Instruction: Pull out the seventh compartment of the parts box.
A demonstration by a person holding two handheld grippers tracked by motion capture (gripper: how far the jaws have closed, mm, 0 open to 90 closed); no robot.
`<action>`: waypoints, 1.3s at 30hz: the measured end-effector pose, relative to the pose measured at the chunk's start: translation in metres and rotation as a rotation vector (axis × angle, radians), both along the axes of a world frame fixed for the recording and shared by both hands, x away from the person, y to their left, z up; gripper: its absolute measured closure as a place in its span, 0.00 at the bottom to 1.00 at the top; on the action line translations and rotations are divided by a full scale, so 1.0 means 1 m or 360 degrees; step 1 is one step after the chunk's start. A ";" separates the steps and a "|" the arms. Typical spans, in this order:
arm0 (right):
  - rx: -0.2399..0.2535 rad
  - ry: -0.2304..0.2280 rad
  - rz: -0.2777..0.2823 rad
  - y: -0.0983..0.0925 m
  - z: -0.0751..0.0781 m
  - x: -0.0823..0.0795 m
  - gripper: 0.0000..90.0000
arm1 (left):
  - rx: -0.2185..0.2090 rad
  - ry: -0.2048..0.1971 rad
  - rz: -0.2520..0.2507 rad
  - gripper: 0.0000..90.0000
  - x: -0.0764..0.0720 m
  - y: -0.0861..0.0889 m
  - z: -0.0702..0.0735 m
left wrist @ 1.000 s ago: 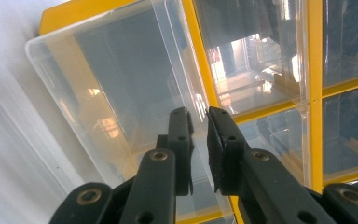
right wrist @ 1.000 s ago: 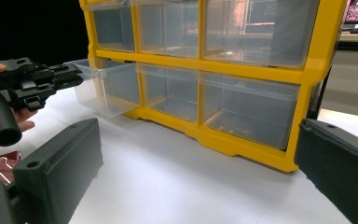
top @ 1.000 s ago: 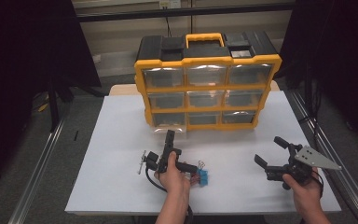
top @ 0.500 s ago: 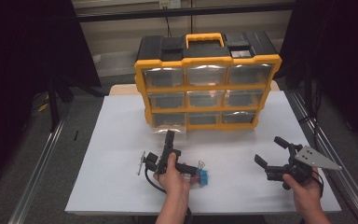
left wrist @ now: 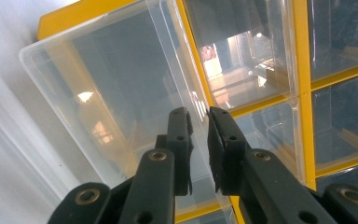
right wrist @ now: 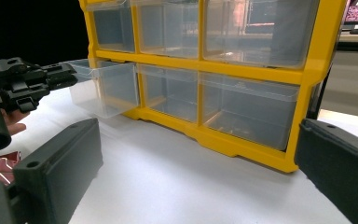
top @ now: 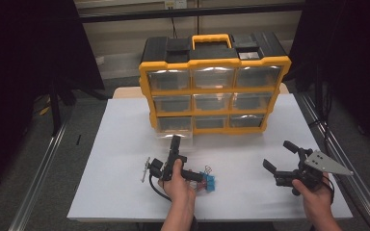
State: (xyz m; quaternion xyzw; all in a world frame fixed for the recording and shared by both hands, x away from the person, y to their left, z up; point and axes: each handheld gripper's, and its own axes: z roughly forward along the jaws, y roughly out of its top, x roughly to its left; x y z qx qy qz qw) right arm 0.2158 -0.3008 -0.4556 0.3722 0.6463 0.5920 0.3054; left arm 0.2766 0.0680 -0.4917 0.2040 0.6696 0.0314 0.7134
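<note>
The left gripper (left wrist: 199,116) had its jaws clamped on the front lip of the clear bottom-left drawer (left wrist: 121,107), drawn partly out of the yellow organizer (top: 214,91) on the worktop (top: 120,144). The right gripper (top: 282,161) waited, jaws apart; binder clips (top: 207,180) remained unstowed.

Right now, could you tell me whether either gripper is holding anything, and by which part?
The left gripper pinches the front wall of the clear bottom-left drawer, pulled partway out of the yellow organizer. The right gripper is open and holds nothing.
</note>
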 end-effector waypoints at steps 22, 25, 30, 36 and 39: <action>0.0000 0.0002 -0.0001 0.001 0.000 0.000 0.00 | -0.0005 0.0008 0.0001 0.88 -0.004 0.000 0.002; 0.0000 0.0003 0.0000 0.001 0.000 0.000 0.00 | -0.0008 -0.0021 0.0011 0.88 -0.004 0.001 0.001; -0.0002 0.0001 0.0000 0.001 0.000 0.000 0.00 | 0.0041 -0.0011 -0.0011 0.88 -0.007 0.002 0.000; -0.0006 0.0000 0.0001 0.001 0.000 0.000 0.00 | 0.0000 -0.0009 0.0008 0.88 -0.007 0.001 0.000; -0.0006 0.0003 -0.0002 0.001 0.000 0.000 0.00 | 0.0003 -0.0018 0.0004 0.87 -0.008 0.001 0.000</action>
